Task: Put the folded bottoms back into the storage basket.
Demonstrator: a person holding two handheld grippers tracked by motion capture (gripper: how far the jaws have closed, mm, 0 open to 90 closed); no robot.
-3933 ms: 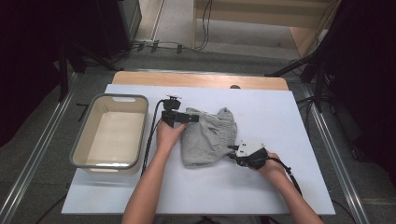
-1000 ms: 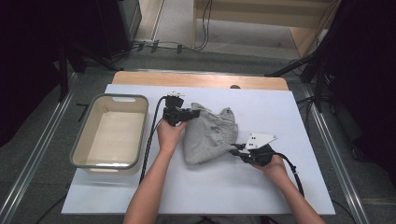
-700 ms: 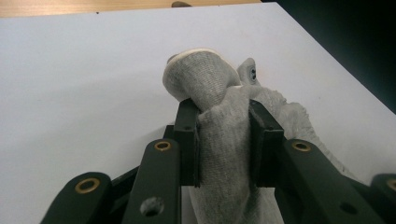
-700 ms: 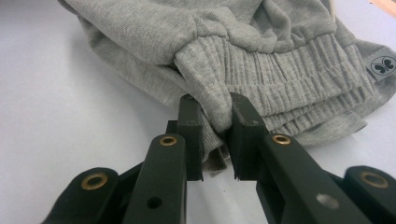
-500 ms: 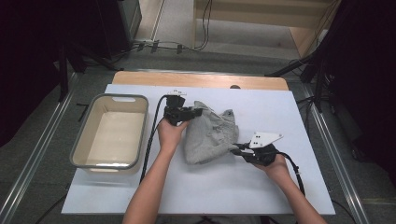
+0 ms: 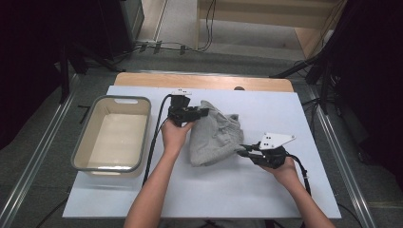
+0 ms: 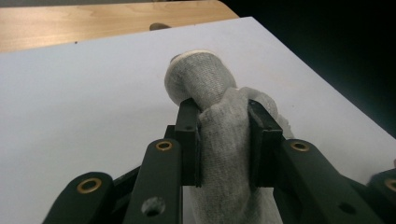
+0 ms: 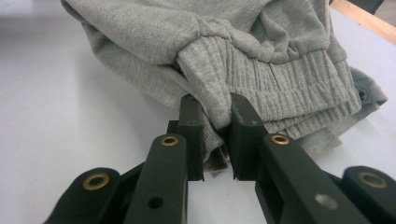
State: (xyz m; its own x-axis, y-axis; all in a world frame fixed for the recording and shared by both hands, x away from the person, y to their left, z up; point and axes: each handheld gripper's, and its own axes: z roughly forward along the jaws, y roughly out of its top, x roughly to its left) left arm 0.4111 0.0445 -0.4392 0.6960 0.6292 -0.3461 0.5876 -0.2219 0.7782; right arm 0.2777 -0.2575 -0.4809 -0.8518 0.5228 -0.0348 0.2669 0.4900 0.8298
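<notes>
1. I see a beige tub (image 6: pixel 114 135) with a grey rim at centre left of the high view, sitting on the white worktop (image 6: pixel 199 190). Its pale floor looks bare; nothing lies in it that I can make out.
2. The grey garment (image 6: pixel 214 135) lies bunched in the middle of the frame, to the right of the tub and well apart from it. It rests on the worktop between the two hands.
3. My left claw (image 6: pixel 202 112) is at the garment's upper left edge in the high view. In the left gripper view the jaws are clamped on a rolled bunch of grey knit (image 7: pixel 219 135), with the fabric filling the gap between the pads and bulging above them.
4. My right claw (image 6: pixel 242 148) is at the garment's lower right edge, with its grey three-cornered plate on top. In the right gripper view the jaws pinch a fold of the ribbed waistband (image 8: pixel 215 100); the pads press on cloth from both sides.
5. The waistband shows gathered ribbing running to the right of the frame, with a small metal eyelet (image 8: pixel 363 94) at far right.
6. A strip of bare wood (image 6: pixel 204 80) runs along the far edge of the worktop, in the upper middle of the high view.
</notes>
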